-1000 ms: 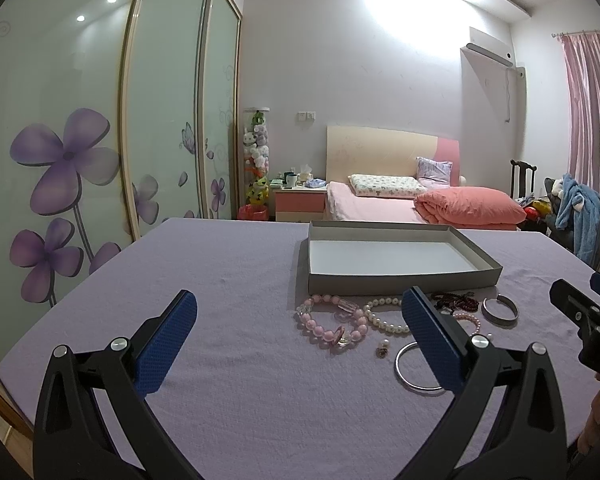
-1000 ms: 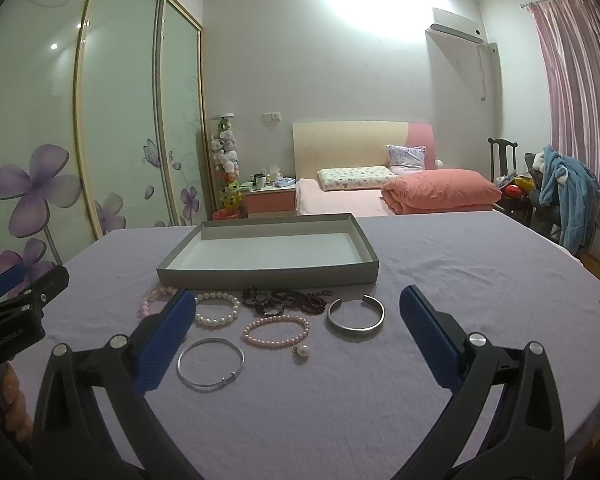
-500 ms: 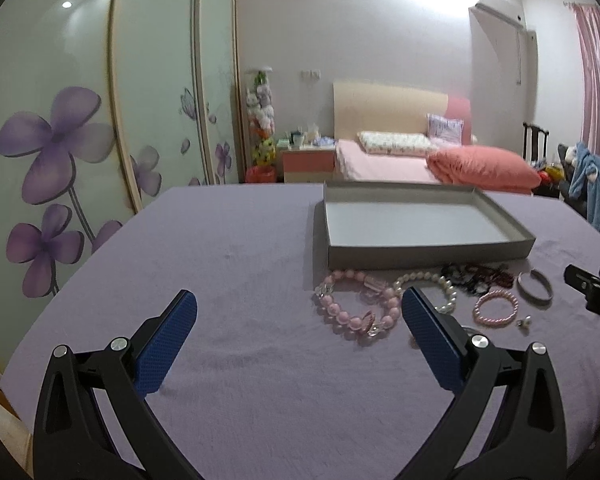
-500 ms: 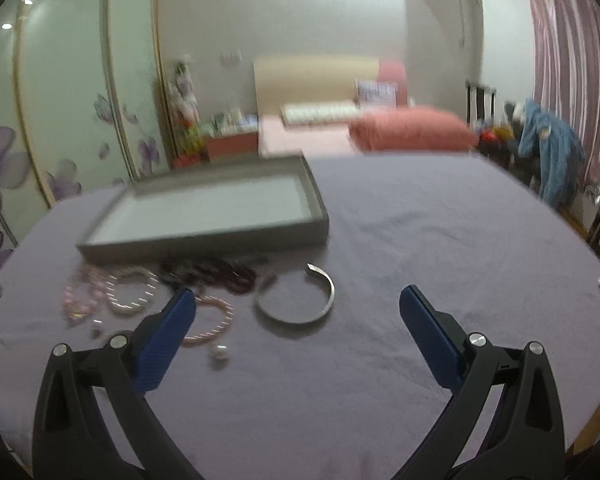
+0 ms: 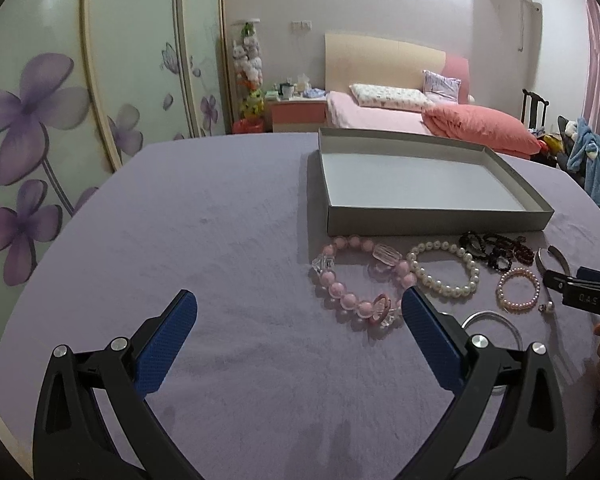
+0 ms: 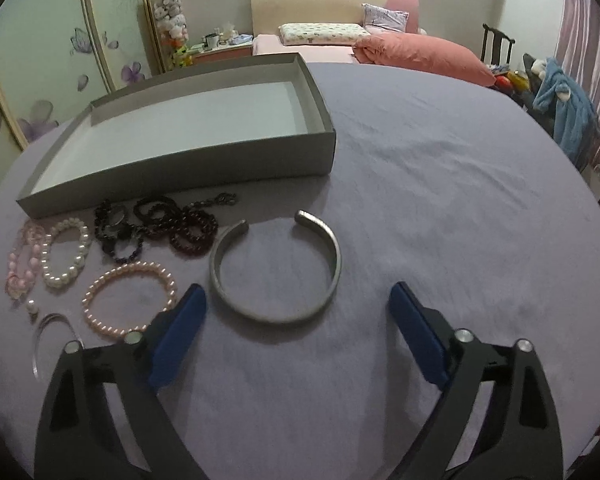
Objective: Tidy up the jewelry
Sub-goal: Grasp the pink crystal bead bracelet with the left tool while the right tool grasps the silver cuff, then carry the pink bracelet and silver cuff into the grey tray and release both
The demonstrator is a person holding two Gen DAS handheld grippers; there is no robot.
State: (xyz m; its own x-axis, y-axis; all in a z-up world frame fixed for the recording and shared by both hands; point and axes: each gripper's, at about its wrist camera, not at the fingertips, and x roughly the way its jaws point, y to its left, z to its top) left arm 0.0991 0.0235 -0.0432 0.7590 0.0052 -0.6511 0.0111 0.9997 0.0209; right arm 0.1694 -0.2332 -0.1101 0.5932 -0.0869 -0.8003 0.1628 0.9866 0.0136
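Note:
A grey shallow box [image 5: 432, 216] [image 6: 204, 160] lies on the purple cloth with nothing in it. In front of it lie a chunky pink bead bracelet [image 5: 360, 280], a white pearl bracelet [image 5: 444, 268] [image 6: 66, 256], dark bead strands [image 6: 156, 224], a small pink pearl bracelet [image 6: 130, 300], a thin silver bangle [image 6: 46, 336] and a grey metal cuff [image 6: 276, 268]. My right gripper [image 6: 298, 304] hovers just short of the cuff, jaws closing, nothing between them. My left gripper [image 5: 300, 312] stands open over bare cloth, left of the pink beads.
A loose pearl stud [image 5: 548, 307] lies near the right gripper's tip [image 5: 580, 292]. Beyond the table stand a bed [image 5: 420, 116], a nightstand [image 5: 296, 114], sliding wardrobe doors [image 5: 80, 100] on the left, and a chair with blue clothing [image 5: 592, 164] on the right.
Both grippers have tilted down and moved closer to the jewelry. The right one now has the grey cuff just ahead of its fingers, and its jaws stand slightly narrower.

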